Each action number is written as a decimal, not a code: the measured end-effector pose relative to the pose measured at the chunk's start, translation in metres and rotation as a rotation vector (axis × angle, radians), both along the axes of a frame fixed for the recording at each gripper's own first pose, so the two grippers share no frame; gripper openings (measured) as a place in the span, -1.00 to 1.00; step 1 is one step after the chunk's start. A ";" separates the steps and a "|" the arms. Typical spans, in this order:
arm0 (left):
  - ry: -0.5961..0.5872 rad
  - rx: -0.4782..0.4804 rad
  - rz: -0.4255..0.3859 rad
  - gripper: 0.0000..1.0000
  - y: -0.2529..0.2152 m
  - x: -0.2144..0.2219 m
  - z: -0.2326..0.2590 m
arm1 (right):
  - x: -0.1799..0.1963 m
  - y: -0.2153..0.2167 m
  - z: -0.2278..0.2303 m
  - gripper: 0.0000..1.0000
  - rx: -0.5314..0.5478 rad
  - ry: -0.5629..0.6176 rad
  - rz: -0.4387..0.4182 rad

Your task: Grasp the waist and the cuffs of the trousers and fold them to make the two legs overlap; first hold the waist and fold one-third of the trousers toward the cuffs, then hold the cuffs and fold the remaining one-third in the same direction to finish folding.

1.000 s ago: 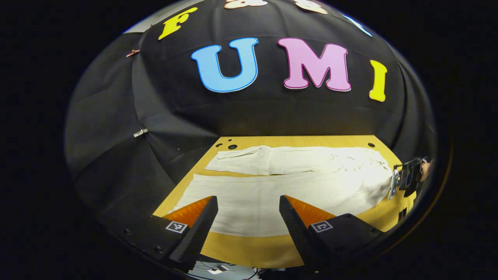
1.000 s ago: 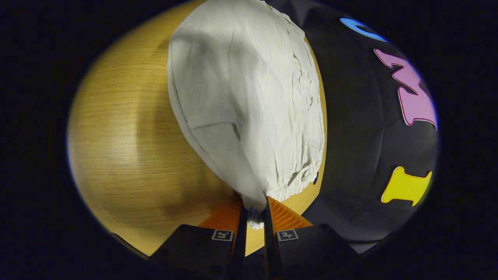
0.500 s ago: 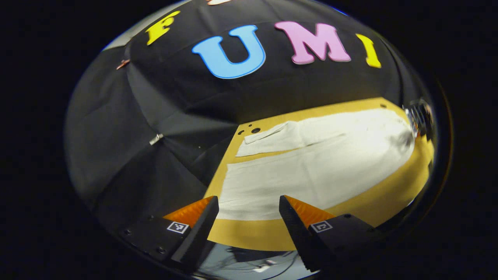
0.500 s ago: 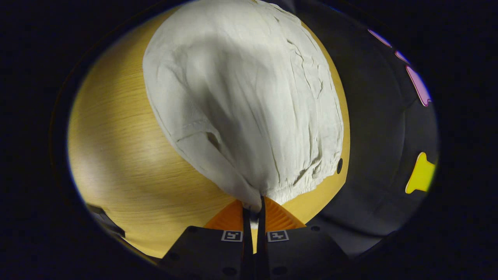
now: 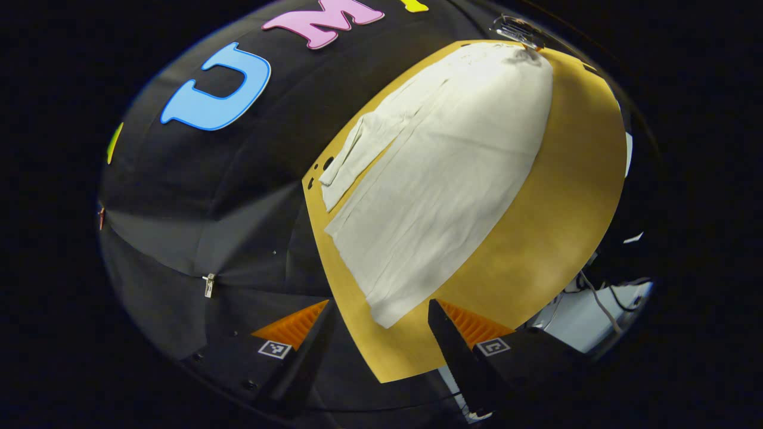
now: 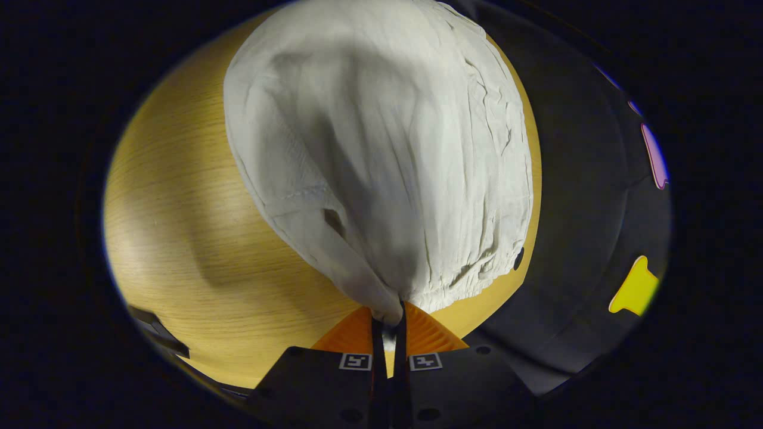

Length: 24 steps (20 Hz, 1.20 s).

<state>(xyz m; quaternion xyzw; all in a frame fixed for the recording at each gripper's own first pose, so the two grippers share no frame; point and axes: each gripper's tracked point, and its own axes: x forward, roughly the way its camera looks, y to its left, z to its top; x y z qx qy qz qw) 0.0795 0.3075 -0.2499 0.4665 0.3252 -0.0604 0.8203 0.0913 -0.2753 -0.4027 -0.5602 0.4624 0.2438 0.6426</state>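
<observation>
Left gripper view. One pair of trousers (image 5: 441, 179), pale, lies flat on your one wooden table (image 5: 554, 226). Two legs count out: one wide and nearer the table's open side, one narrower lying alongside it toward the black cloth wall (image 5: 197, 196), their cuffs pointing at your left gripper (image 5: 378, 316). That gripper stands wide open with nothing between its fingers, hovering off the table's corner, just short of the nearer cuff. At the trousers' far end, the waist, you can see your right gripper (image 5: 515, 30), small and blurred. Two small round holes in the table sit by the narrower cuff. One metal clip (image 5: 208, 285) pins the cloth wall.

Right gripper view. The same trousers (image 6: 387, 155), waist end, rise from the table (image 6: 191, 238) in one gathered bulge. Your right gripper (image 6: 388, 325) is closed tight on the elastic waistband, both fingers pressing a pinch of fabric. One pocket opening shows on the trousers, left of the pinch.
</observation>
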 end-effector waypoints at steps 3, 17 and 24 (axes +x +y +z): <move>0.060 0.095 -0.053 0.92 0.028 0.014 -0.019 | 0.000 0.000 0.000 -0.84 -0.011 0.002 0.006; 0.308 0.246 -0.314 0.13 0.033 0.056 -0.069 | 0.005 -0.006 -0.001 -0.84 -0.044 -0.039 0.064; 0.249 0.273 -0.262 -0.83 0.034 0.079 -0.076 | 0.008 -0.008 -0.001 -0.84 -0.037 -0.078 0.057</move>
